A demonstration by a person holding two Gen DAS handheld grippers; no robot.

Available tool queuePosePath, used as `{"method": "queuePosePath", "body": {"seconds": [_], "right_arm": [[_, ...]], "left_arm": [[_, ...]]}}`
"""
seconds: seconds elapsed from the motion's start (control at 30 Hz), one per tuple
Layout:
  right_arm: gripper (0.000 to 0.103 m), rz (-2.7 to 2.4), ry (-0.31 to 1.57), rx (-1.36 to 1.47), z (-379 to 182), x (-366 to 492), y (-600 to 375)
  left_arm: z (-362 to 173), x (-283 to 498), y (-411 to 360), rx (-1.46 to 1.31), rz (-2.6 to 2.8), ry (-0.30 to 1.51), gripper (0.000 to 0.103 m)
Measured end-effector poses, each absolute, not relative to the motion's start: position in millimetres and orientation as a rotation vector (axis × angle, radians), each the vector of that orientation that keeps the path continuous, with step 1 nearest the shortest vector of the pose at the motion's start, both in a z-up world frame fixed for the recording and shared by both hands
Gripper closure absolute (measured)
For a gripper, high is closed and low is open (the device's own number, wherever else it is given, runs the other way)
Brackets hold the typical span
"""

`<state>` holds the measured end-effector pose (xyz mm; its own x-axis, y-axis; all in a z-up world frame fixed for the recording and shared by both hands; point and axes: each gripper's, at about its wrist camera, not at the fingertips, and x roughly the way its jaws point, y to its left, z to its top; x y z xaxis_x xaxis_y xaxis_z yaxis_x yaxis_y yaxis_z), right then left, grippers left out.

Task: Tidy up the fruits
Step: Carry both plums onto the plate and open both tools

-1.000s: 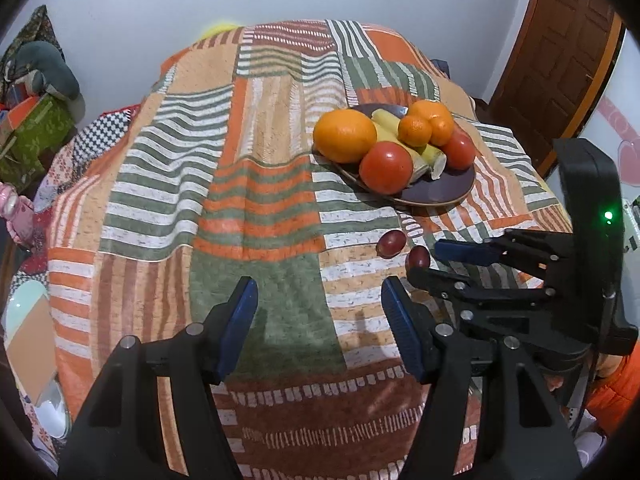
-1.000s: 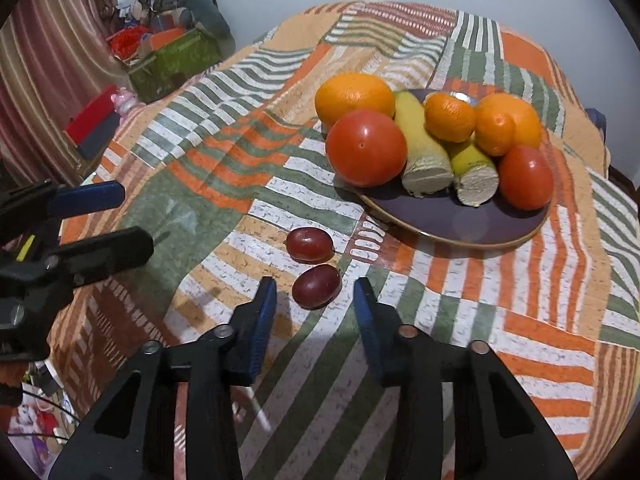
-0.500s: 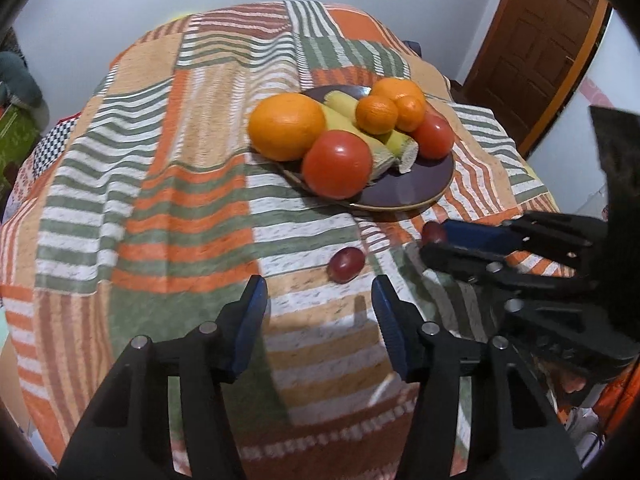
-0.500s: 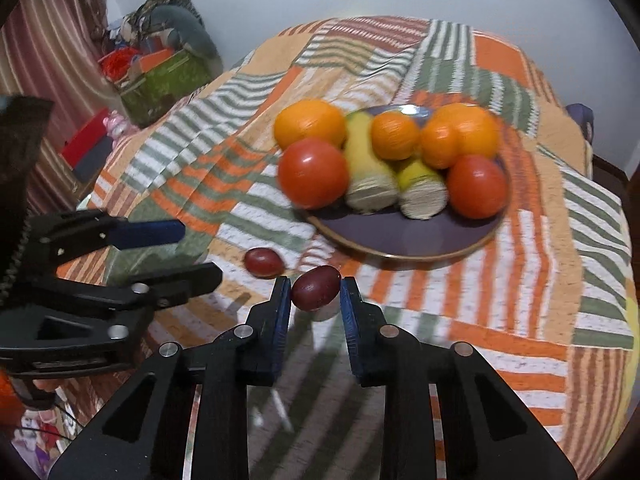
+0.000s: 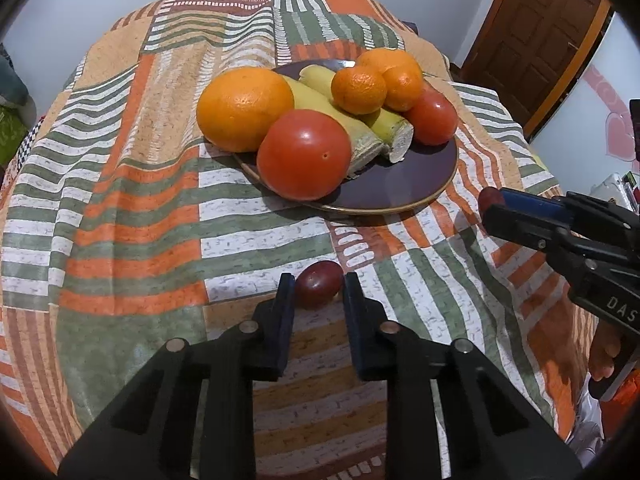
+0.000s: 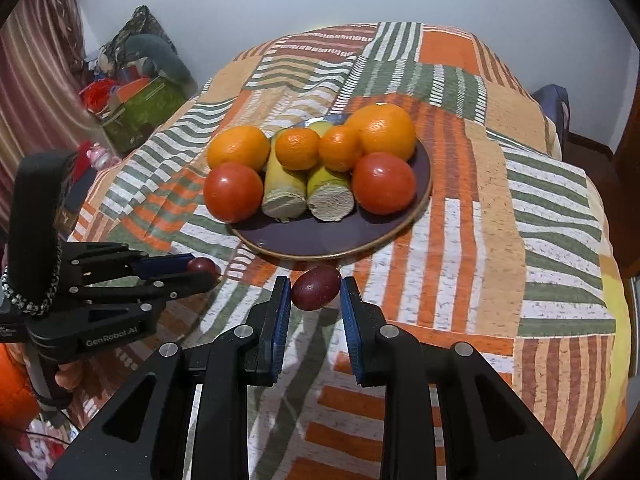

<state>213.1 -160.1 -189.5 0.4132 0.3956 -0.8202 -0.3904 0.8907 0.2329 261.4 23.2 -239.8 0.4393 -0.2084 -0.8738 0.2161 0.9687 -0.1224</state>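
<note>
Dark-red oval fruits now sit clamped in both tongs, left (image 5: 319, 289) and right (image 6: 316, 288); plate ahead is next.

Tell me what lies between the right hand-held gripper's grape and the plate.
Only bare patchwork cloth: the right wrist view shows nothing between the grape and the plate's near rim.

Two dark red grapes (image 5: 319, 282) (image 6: 316, 287) clamped in jaws, near the fruit-filled purple plate (image 6: 332, 236).
</note>
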Motion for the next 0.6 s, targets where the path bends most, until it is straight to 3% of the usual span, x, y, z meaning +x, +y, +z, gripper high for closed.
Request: {"method": "queuePosePath", "body": {"seconds": [0.6], "right_arm": [[0.080, 0.502, 0.948, 0.000, -165.6, 226.4, -165.1]], "left_arm": [[-188.4, 263.9, 3.2, 0.017, -0.267, 0.960, 0.079]]}}
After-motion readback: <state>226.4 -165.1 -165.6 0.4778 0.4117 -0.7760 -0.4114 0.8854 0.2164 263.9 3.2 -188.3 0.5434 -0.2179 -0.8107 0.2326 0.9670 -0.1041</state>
